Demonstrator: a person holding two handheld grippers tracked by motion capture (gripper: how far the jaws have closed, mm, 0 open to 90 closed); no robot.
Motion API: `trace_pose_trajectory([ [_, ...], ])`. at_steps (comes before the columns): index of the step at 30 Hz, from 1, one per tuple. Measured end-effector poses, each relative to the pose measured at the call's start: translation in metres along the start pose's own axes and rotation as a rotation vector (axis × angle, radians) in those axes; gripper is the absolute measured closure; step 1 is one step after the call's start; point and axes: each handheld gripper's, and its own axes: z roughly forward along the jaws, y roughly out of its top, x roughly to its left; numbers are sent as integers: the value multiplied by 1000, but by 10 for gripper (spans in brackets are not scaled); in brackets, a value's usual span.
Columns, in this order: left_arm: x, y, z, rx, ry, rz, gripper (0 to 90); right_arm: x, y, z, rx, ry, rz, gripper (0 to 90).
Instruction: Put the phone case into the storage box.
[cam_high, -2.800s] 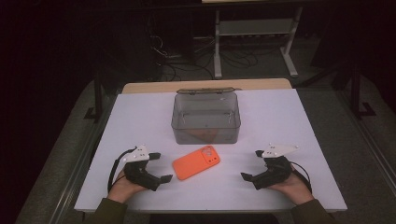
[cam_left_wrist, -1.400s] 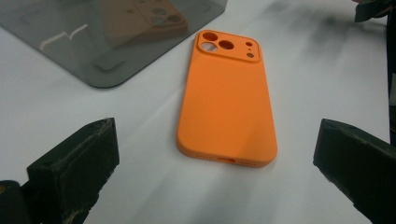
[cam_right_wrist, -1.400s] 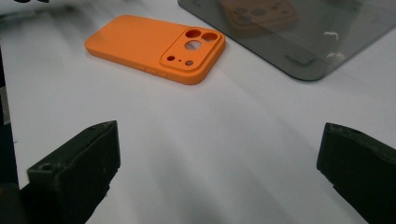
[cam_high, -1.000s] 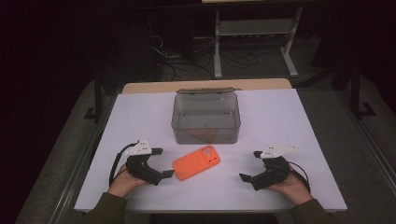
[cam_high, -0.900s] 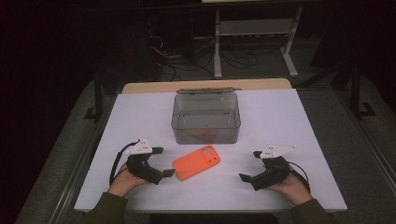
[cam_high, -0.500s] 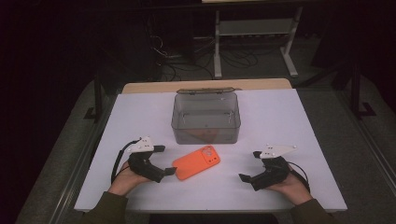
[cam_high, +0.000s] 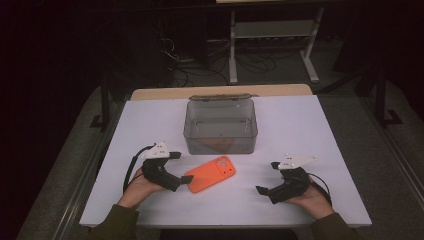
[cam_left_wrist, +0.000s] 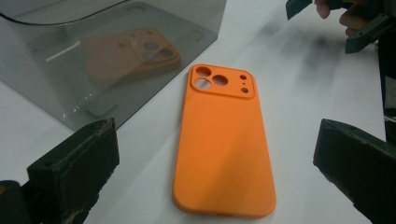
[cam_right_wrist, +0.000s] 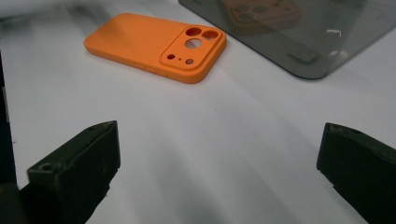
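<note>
An orange phone case lies flat, back up, on the white desk, just in front of a smoky clear box. The left claw is spread wide with the case's near end between its jaws, not touching. The right claw is released over bare desk, well apart. Likely an approach to grasp: next, lower and pinch the case's long edges.

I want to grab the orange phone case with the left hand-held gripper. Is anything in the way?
Nothing visible. The left hand-held gripper is open, and the orange phone case lies flat on bare white table right ahead of its jaws.
</note>
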Motion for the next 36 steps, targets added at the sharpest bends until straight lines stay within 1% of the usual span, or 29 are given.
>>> trace_pose_trajectory([
  [10, 1, 7, 3, 0, 0, 11, 0, 0, 0, 1, 0, 0, 2, 0],
  [23, 0, 18, 9, 4, -10, 23, 0, 0, 0, 1, 1, -1, 4, 0],
  [30, -1, 27, 16, 2, -19, 40, 0, 0, 0, 1, -1, -2, 7, 0],
  [36, -3, 32, 23, 7, -27, 46, 0, -1, 0, 0, -1, -3, 8, 0],
])
